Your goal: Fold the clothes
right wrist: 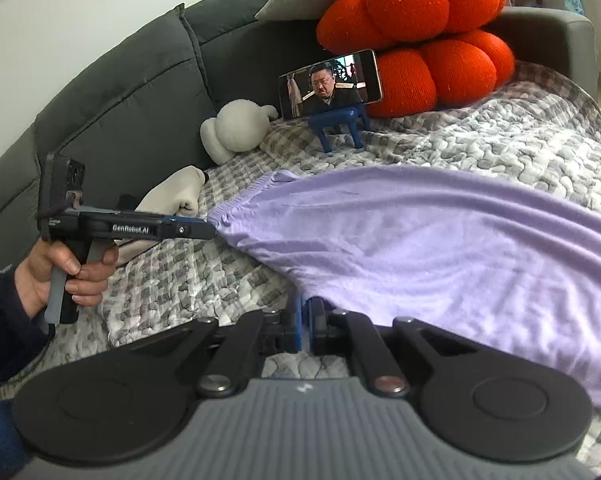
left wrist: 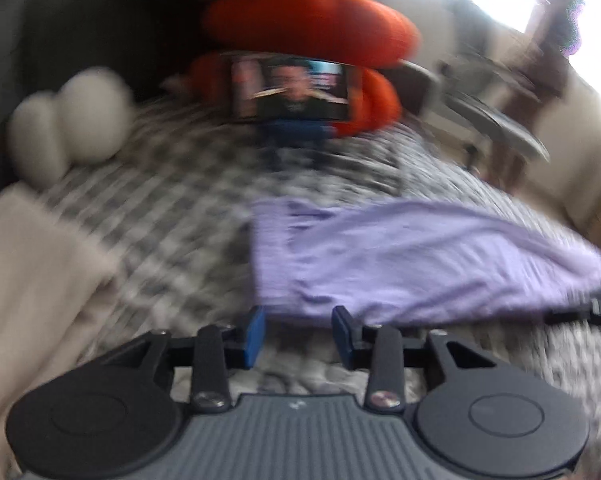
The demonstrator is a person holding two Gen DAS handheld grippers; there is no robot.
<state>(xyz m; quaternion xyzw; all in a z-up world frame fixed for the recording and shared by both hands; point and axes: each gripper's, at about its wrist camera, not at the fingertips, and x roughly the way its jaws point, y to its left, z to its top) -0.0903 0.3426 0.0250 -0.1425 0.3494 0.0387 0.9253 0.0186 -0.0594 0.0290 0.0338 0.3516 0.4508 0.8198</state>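
Closest to the left wrist lens: left gripper (left wrist: 298, 332), fingers (left wrist: 254, 336) apart, pressing on nothing. Just past the fingertips, and level with the gap between them: near hem of the lavender garment (left wrist: 420, 256), running ahead and to the right over the checked quilt (left wrist: 160, 184). Heavily blurred, so no telling whether the hem touches either finger. Closest to the right wrist lens: right gripper (right wrist: 306, 324), fingers together, seemingly clamped on the garment's near edge, where a corner of cloth dips down to the tips. Beyond and to the right of those fingers: most of the garment, lying open and rumpled, apparently in one layer. Off to the left, held in a hand (right wrist: 60, 268): left gripper again, seen side-on, tips meeting the gathered elastic hem; grip not readable from that angle. Judging by the cloth: no crease or doubled layer visible, so likely early in the task. Probably still to do: carrying one edge over the other, smoothing it flat on the quilt, then folding again to a compact shape.
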